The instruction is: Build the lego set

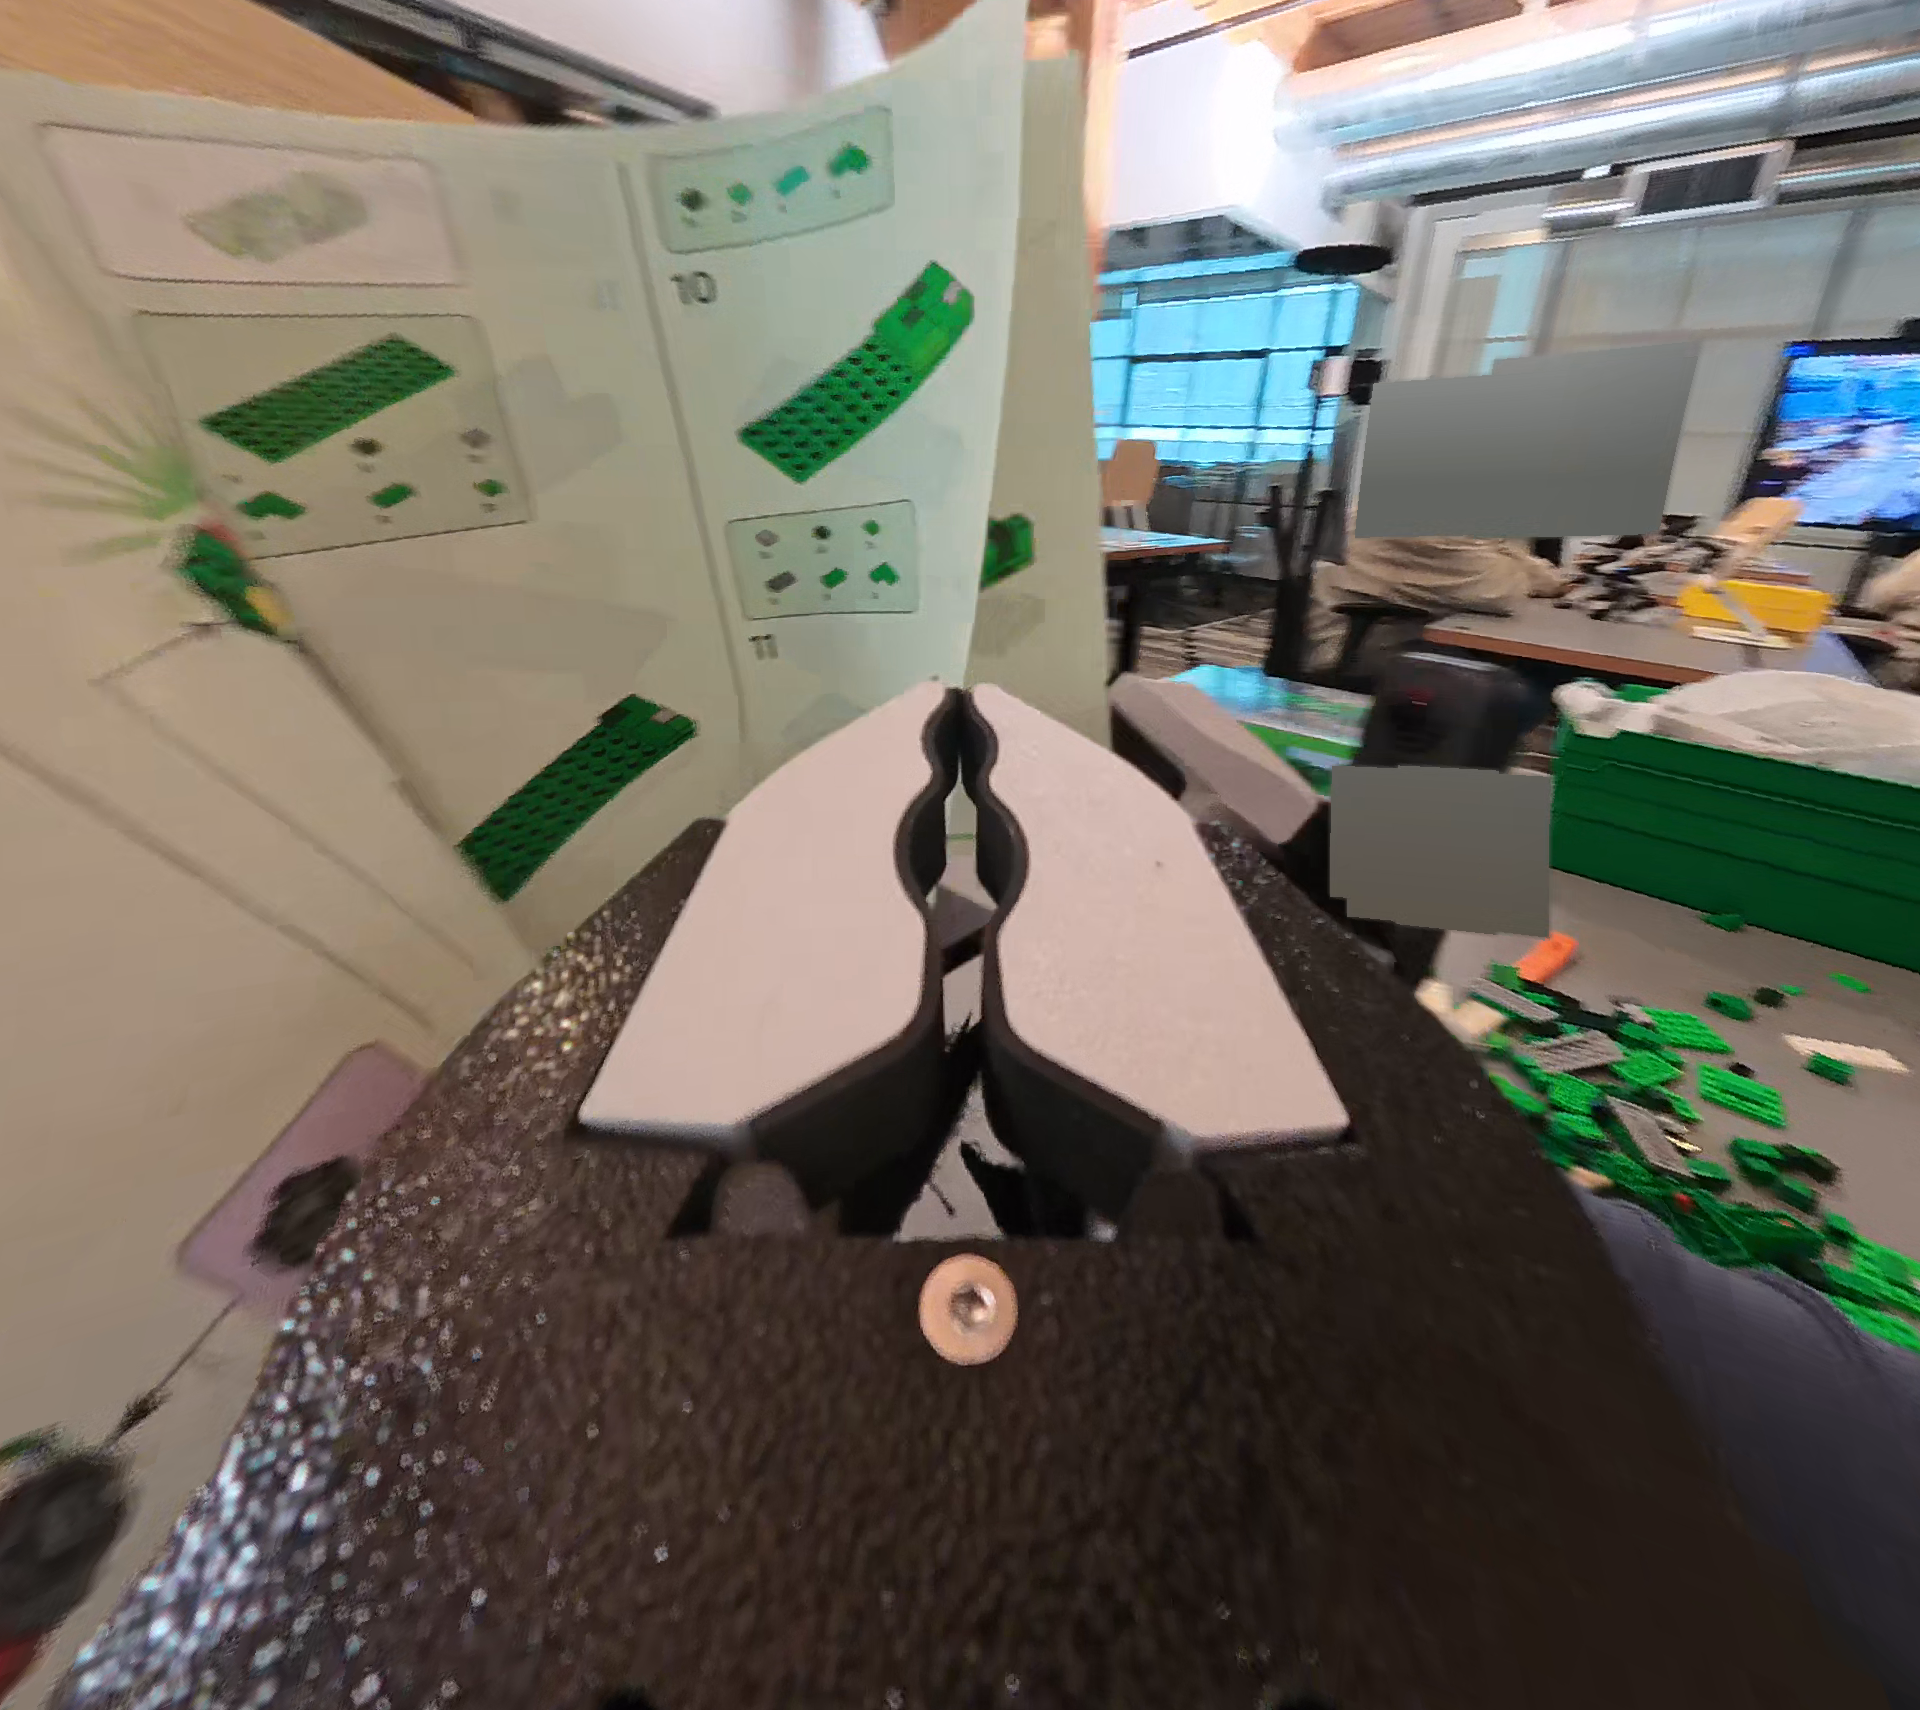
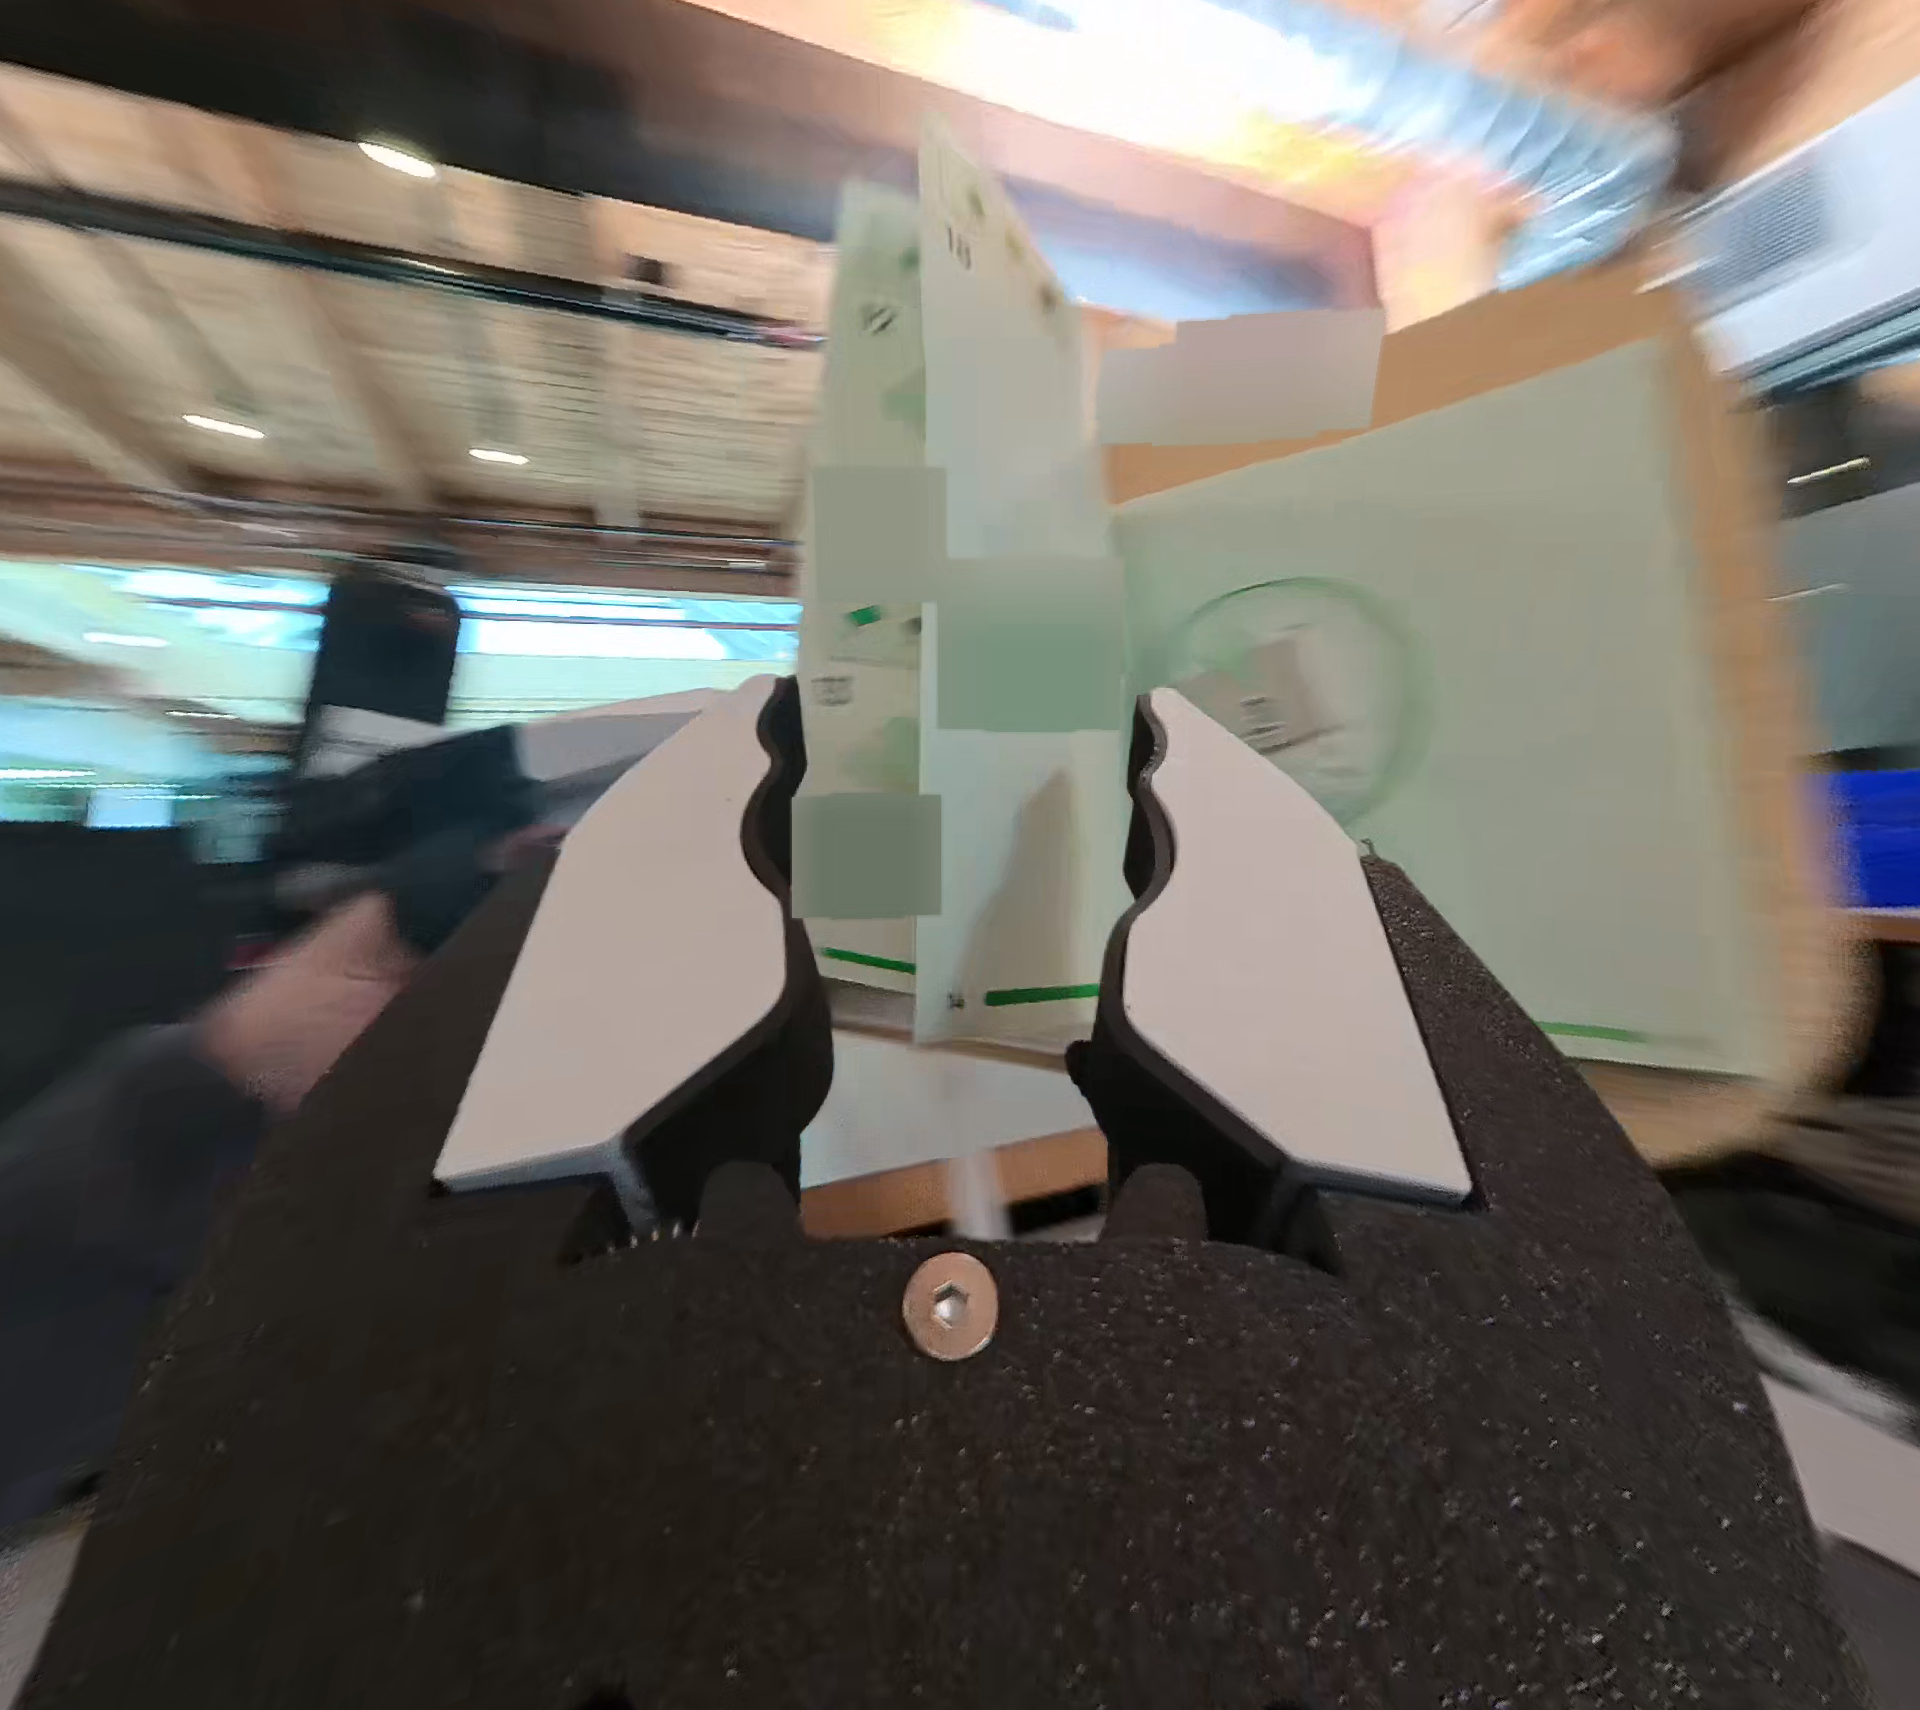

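The pale green instruction booklet (image 1: 499, 621) stands open in front of me, showing drawings of green plates. One page (image 1: 831, 372) is lifted and curves upward. My left gripper (image 1: 964, 710) is shut, its tips pinching the bottom edge of that page. A grey finger of my right gripper (image 1: 1205, 756) shows just to its right. In the right wrist view, my right gripper (image 2: 966, 725) is open and empty, and the raised page (image 2: 997, 372) stands beyond the gap between its fingers. The booklet's other page (image 2: 1507, 621) lies to the right.
A pile of loose green and grey Lego pieces (image 1: 1662, 1099) lies on the table to the right, with an orange piece (image 1: 1545, 956) near it. A green box (image 1: 1714, 839) stands behind the pile. A purple flat object (image 1: 312, 1141) lies at the lower left. People sit at desks beyond. Some 5 cm of space lies between my two pairs of fingers.
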The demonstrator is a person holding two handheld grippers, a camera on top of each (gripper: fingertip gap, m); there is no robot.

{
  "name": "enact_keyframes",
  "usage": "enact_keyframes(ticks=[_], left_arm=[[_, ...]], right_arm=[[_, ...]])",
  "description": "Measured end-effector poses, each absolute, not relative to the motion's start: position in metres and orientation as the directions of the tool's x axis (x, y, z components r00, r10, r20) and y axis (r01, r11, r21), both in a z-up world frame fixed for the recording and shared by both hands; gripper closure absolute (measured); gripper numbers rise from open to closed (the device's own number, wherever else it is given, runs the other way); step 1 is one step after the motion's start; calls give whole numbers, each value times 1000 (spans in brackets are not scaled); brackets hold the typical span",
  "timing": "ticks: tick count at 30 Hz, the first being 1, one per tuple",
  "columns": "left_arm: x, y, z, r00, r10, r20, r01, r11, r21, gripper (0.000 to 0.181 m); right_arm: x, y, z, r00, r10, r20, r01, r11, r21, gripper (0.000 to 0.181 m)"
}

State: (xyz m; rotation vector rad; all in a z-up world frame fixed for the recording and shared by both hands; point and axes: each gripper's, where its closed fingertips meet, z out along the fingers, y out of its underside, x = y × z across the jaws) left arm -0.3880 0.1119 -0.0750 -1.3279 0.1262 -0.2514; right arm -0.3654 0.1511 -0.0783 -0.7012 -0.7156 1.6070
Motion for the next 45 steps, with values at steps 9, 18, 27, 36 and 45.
enact_keyframes(ticks=[9,18,27,36,45], left_arm=[[-492,47,-69,962,225,158,105,230,-967,181],[-559,6,-103,841,444,309,218,244,-945,181],[-572,-5,-107,797,529,290,181,249,-952,181],[-578,-19,-93,715,665,215,88,219,-972,181],[-524,1,-48,770,627,-116,-273,159,-949,181]], right_arm=[[-341,199,-81,381,920,-92,-614,177,-769,127],[-380,136,-84,173,980,98,-591,183,-786,148],[-462,82,-137,-232,968,-99,-254,-159,-954,168],[-500,77,-142,-123,984,-131,-198,-153,-968,172],[-506,72,-136,-180,973,-144,-198,-180,-964,159]])
